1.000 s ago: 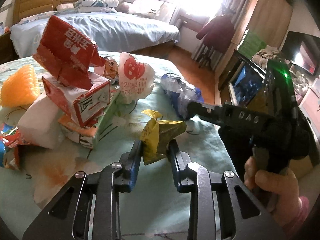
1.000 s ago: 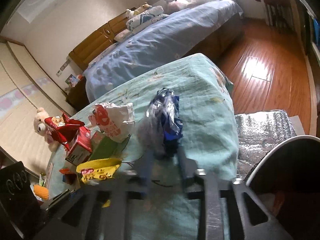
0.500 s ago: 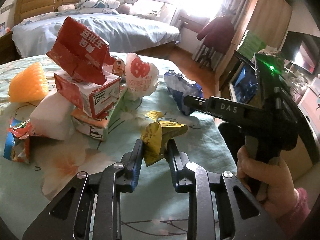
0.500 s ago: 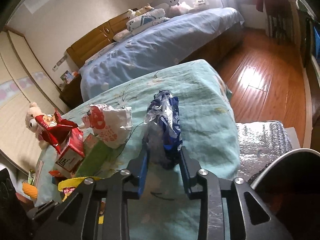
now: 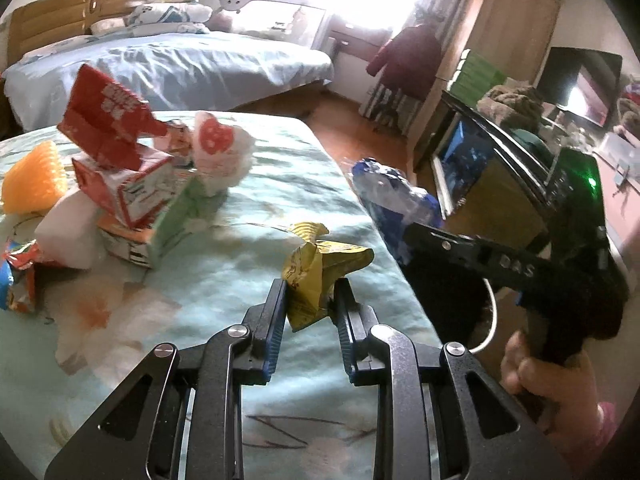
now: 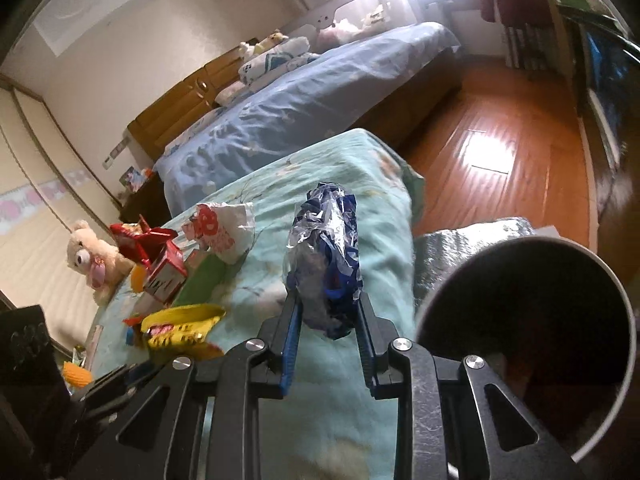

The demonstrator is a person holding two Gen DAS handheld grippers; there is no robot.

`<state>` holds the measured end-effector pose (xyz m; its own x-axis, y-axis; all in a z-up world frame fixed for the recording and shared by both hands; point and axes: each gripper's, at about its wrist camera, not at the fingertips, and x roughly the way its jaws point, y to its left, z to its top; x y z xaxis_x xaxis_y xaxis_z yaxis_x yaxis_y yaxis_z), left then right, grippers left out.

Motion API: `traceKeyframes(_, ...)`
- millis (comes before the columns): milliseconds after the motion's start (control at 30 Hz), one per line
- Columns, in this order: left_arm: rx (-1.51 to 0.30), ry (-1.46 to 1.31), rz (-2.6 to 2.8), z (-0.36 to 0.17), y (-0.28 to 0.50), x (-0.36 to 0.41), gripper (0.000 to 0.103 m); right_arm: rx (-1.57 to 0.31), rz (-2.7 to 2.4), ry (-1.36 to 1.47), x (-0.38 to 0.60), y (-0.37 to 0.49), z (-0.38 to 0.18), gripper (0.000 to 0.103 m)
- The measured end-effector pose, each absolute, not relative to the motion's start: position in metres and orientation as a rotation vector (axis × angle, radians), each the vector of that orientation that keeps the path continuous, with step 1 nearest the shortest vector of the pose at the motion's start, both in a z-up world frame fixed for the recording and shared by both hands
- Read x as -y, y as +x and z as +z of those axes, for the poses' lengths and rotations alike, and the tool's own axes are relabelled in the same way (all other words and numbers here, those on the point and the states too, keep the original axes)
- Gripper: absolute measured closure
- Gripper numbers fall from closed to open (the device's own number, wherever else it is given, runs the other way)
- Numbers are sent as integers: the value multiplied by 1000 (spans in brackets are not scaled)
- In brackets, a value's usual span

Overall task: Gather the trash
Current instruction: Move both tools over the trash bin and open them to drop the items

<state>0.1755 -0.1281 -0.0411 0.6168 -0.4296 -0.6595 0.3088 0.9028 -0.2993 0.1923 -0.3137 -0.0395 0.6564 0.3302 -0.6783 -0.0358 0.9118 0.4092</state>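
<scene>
We see the table (image 5: 248, 208) under a pale green flowered cloth, with cartons (image 5: 132, 196), a white bag (image 5: 218, 156) and an orange cup (image 5: 34, 184) left of it.

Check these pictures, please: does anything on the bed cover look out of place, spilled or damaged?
Yes. Crumpled litter is piled on the green bed cover: a red carton leans askew on a red-and-white box, beside a balled white wrapper. The cover shows an orange-brown stain. Each gripper is shut on a wrapper: yellow, blue foil.
</scene>
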Motion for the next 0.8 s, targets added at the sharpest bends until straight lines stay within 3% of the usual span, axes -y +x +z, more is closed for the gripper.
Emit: traceKeyframes(800, -840, -55, -588, -34, 147, 214, 80, -823, 8, 450, 393, 106, -46, 76)
